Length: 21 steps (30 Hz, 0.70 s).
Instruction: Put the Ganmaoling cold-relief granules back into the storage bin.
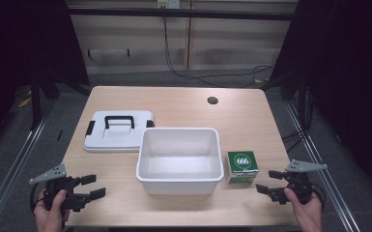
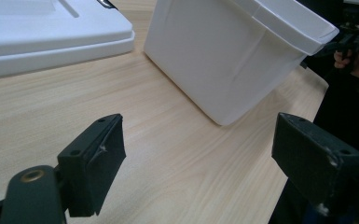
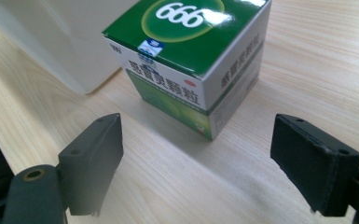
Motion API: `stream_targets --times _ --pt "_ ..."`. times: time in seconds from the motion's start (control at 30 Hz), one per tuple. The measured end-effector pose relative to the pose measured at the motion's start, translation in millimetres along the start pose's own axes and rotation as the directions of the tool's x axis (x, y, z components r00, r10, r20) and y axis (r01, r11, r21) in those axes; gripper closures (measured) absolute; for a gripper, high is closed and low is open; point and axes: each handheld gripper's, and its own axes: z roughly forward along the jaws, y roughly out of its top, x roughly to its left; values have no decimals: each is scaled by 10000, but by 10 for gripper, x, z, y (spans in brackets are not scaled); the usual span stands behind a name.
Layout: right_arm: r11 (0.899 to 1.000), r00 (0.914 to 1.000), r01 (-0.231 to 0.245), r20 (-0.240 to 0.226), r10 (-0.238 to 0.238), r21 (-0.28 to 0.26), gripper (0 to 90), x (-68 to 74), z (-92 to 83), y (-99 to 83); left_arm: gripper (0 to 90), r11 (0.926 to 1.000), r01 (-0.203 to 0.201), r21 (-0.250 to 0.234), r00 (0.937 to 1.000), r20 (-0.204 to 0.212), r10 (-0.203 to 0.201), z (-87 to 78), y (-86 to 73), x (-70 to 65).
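The green box (image 1: 242, 166) sits on the table (image 1: 183, 104) just right of the empty white bin (image 1: 179, 159), handy for dropping in. The right gripper (image 1: 269, 182) faces it from near, fingers spread wide, holding nothing. The left gripper (image 1: 93, 186) waits wide open and empty; the lid (image 1: 118, 130) lies aside at far left.

The high view looks steeply down over the whole tabletop (image 1: 183, 104); both gripper views sit low and close, sharing the white tub (image 2: 228, 56).
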Motion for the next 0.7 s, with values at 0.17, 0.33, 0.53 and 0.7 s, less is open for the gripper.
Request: stream_targets --times 0.17,0.33,0.53,0.7 --pt "9983 9988 466 -101 -470 -358 139 43 -49 50 177 10000 -90 9 10000 8 90 3 3 -17" --pt "9962 9977 500 -419 -531 -712 136 56 -68 90 177 9999 -88 87 10000 -31 89 6 -2 -10" --pt "9953 9934 747 -830 -797 -620 136 52 -88 155 177 9999 -86 103 9999 -86 87 9 -2 -5" --pt "9929 9917 1124 -584 -1146 -402 135 89 -82 238 177 9999 -15 147 9999 -103 16 19 -7 -9"
